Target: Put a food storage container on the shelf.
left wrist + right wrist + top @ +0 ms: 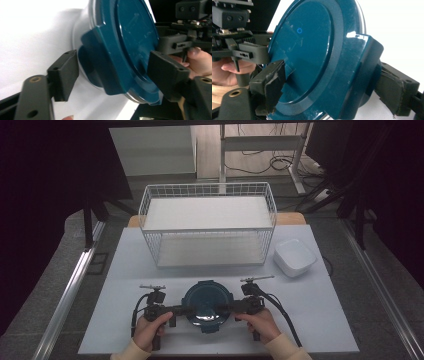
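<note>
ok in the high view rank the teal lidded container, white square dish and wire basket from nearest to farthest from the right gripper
1. teal lidded container: at the right gripper, just to its left.
2. white square dish: beyond it, to the right.
3. wire basket: farthest, at the table's back middle.

High view dim, dark surround; table [310,320] evenly lit. Gripper views overexposed, glare on lid [312,62], perhaps motion-blurred.
</note>
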Demonstrator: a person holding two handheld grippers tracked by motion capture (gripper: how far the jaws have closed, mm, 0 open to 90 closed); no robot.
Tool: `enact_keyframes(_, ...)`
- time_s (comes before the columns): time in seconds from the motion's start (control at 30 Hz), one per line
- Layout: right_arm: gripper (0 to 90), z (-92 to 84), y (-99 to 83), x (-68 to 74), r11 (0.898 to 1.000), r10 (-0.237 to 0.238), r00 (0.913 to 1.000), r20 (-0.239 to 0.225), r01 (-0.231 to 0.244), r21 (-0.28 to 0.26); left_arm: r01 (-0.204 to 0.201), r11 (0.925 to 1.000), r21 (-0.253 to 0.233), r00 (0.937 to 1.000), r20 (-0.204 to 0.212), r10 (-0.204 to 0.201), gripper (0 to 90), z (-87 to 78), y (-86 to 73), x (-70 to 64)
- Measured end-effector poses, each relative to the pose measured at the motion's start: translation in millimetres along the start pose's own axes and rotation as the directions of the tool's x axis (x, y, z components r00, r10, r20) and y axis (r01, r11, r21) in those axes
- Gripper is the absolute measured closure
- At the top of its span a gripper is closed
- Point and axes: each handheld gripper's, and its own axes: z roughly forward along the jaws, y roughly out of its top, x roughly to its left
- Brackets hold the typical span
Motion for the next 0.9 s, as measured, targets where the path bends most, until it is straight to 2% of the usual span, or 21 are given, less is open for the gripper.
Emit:
enact_keyframes(0.07, 17.9, -0.8, 0.2, -0.8, 1.0, 0.015, 0.9999, -0.005, -0.015, 0.0, 0.003, 1.0, 0.006, 0.9999, 0.011, -0.003, 28.0, 2.1, -0.8, -0.8)
enact_keyframes(0.13, 21.4, -3.1, 0.0, -5.0, 0.999, 0.051, 0.9984, -0.025, -0.052, -0.006, 0.012, 0.9999, 0.001, 0.9998, 0.013, -0.012, 28.8, 2.0, -1.2, -0.5)
enact_keyframes(0.17, 23.4, -4.2, 0.1, -5.2, 0.999, 0.051, 0.9984, -0.025, -0.051, -0.008, 0.012, 0.9999, 0.001, 0.9998, 0.013, -0.012, 29.4, 2.0, -1.2, -0.5)
enact_keyframes(0.23, 28.5, -8.5, 0.8, -4.0, 0.999, 0.039, 0.9991, -0.017, -0.04, -0.025, 0.041, 0.9991, 0.001, 0.9988, 0.024, -0.041, 30.9, 0.7, -0.5, 1.5)
enact_keyframes(0.37, 31.7, -10.2, 0.2, -7.2, 0.997, 0.071, 0.9969, -0.035, -0.072, -0.037, 0.062, 0.9981, 0.005, 0.9978, 0.023, -0.062, 33.3, -0.9, 0.9, 1.0)
enact_keyframes(0.43, 33.3, -11.5, -0.3, -7.8, 0.996, 0.077, 0.9962, -0.04, -0.079, -0.048, 0.06, 0.9982, 0.008, 0.998, 0.019, -0.06, 34.3, -2.1, 1.0, -0.1)
enact_keyframes(0.57, 35.8, -14.2, -1.0, -6.1, 0.995, 0.08, 0.996, -0.041, -0.082, -0.057, 0.063, 0.998, -0.006, 0.998, 0.013, -0.063, 37.0, -3.8, 0.3, -2.2)
enact_keyframes(0.6, 36.7, -14.9, -1.3, -5.4, 0.994, 0.082, 0.9956, -0.044, -0.085, -0.064, 0.076, 0.996, -0.047, 0.9971, 0.01, -0.076, 38.5, -5.9, -0.9, -3.4)
enact_keyframes(0.7, 39.4, -17.0, -2.0, -2.9, 0.993, 0.075, 0.996, -0.048, -0.079, -0.088, 0.058, 0.9962, -0.064, 0.9983, -0.001, -0.059, 40.1, -9.2, 0.0, -5.1)
enact_keyframes(0.9, 41.2, -18.7, -2.3, -1.4, 0.992, 0.073, 0.9959, -0.054, -0.078, -0.097, 0.048, 0.9964, -0.07, 0.9988, -0.005, -0.049, 41.8, -12.2, 0.5, -7.6)
